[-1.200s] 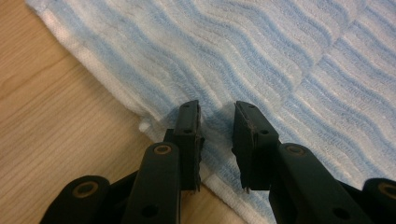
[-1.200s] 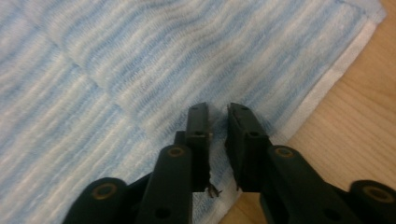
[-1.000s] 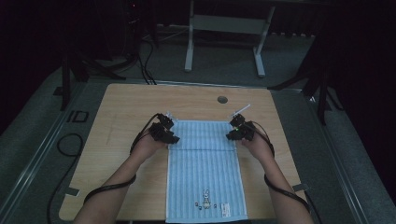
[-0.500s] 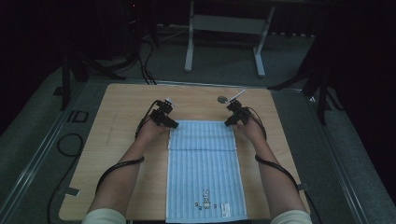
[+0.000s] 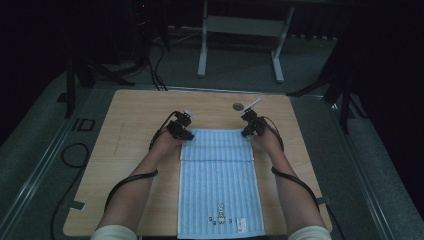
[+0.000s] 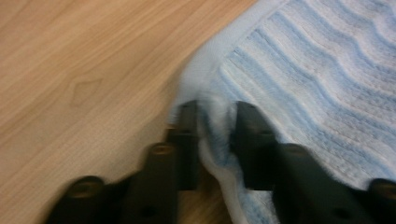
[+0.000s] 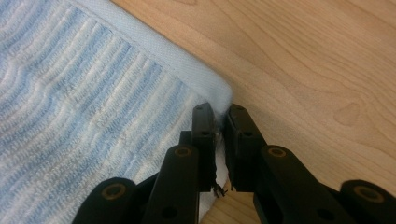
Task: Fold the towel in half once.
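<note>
A small dark round disc [image 5: 238, 106] lies on the wooden table [image 5: 140, 115] near its far edge. Beyond the table, a grey metal stand [image 5: 240, 30] rests on the floor, with black cables [image 5: 155, 70] trailing to its left.

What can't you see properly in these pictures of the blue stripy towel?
- Small round dark object on the wooden table, high view: too small to identify.
- Near edge of the light blue striped towel, high view: cut off by the picture's bottom edge.
- Towel corner between the left gripper fingers, left gripper view: blurred.
- Small label beside the rabbit picture: too small to read.
</note>
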`<state>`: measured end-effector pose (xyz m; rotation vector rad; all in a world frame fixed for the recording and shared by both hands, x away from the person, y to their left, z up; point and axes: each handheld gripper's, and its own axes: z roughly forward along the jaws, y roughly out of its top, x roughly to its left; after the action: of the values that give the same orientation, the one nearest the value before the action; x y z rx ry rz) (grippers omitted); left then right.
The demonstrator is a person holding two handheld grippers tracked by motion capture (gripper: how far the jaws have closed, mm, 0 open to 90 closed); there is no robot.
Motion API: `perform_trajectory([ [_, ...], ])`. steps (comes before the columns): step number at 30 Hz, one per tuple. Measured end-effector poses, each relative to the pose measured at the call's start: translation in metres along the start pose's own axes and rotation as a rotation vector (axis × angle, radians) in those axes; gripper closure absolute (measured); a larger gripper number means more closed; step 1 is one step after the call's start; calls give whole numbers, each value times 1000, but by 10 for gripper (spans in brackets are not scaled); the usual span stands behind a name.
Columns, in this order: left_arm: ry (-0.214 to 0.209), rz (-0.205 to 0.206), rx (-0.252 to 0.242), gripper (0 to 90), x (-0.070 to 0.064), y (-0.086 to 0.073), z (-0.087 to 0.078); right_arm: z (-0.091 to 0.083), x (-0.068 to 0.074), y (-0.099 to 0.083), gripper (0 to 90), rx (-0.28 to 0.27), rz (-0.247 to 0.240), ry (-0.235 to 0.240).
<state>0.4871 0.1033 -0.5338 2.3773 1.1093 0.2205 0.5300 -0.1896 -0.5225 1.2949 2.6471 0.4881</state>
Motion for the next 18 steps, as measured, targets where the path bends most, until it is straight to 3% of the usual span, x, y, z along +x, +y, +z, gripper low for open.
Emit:
perform_trajectory([
  [3,-20,-5,-9,843,1,-2,0,0,0,0,830,1,0,2],
  [7,-15,-6,-22,864,3,1,-3,-2,1,1,835,3,-18,-3],
  [10,-12,-21,-60,864,8,6,-11,-9,-2,3,838,-25,-11,5],
  [14,-8,-26,-83,865,14,22,-24,-26,-7,12,840,-59,-12,-1],
  [18,38,-6,-107,864,18,42,-44,-49,-12,26,840,-101,-11,-17],
])
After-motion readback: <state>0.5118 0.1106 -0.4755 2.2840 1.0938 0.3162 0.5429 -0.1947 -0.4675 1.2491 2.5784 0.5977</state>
